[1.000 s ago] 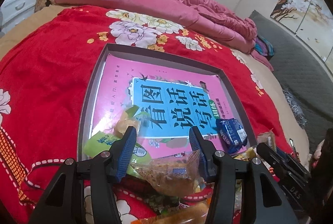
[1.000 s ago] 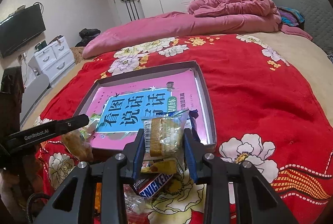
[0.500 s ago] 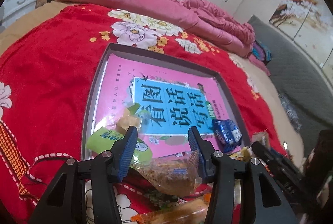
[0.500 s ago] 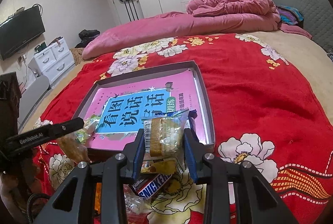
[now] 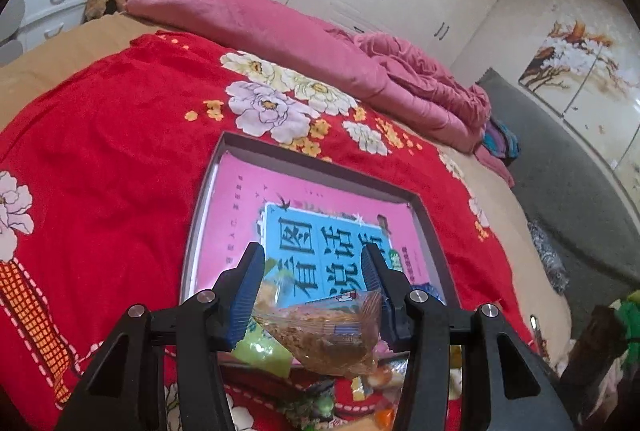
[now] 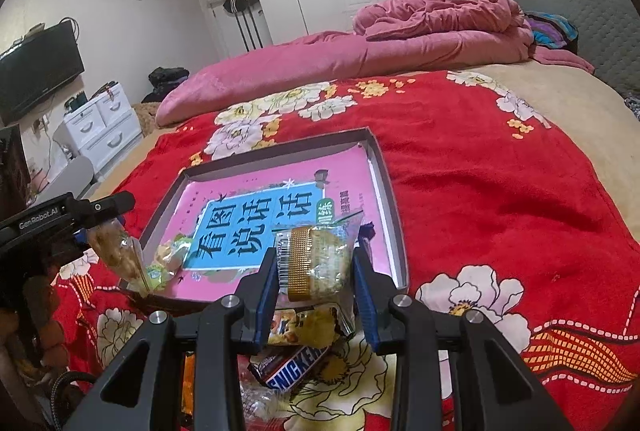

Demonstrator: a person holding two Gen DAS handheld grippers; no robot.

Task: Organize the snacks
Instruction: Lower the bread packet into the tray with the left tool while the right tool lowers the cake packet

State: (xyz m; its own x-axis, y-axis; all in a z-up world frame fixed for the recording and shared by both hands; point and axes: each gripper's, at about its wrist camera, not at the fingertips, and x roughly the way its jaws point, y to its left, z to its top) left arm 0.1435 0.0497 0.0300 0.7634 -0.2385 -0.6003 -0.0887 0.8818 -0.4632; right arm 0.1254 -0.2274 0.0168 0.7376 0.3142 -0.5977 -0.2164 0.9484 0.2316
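A shallow grey box (image 5: 320,167) (image 6: 390,191) lined with a pink and blue book cover lies on the red flowered blanket. My left gripper (image 5: 312,291) is shut on a clear packet of brown crumbly snack (image 5: 328,335), held above the box's near edge; the right wrist view shows that packet (image 6: 116,247) hanging at the left. My right gripper (image 6: 316,271) is shut on a clear-wrapped cake in a gold liner (image 6: 320,259). A green packet (image 5: 260,347) and a blue packet (image 5: 428,289) lie in the box's near end. A Snickers bar (image 6: 296,367) lies under my right gripper.
More loose snacks (image 5: 360,391) lie on the blanket in front of the box. A pink quilt (image 6: 360,59) is piled along the far side of the bed. White wardrobes, a drawer unit (image 6: 100,131) and a television stand beyond.
My left gripper has risen and rolled a little, lifting the brown snack packet over the box's near edge. The right gripper holds still with its cake.
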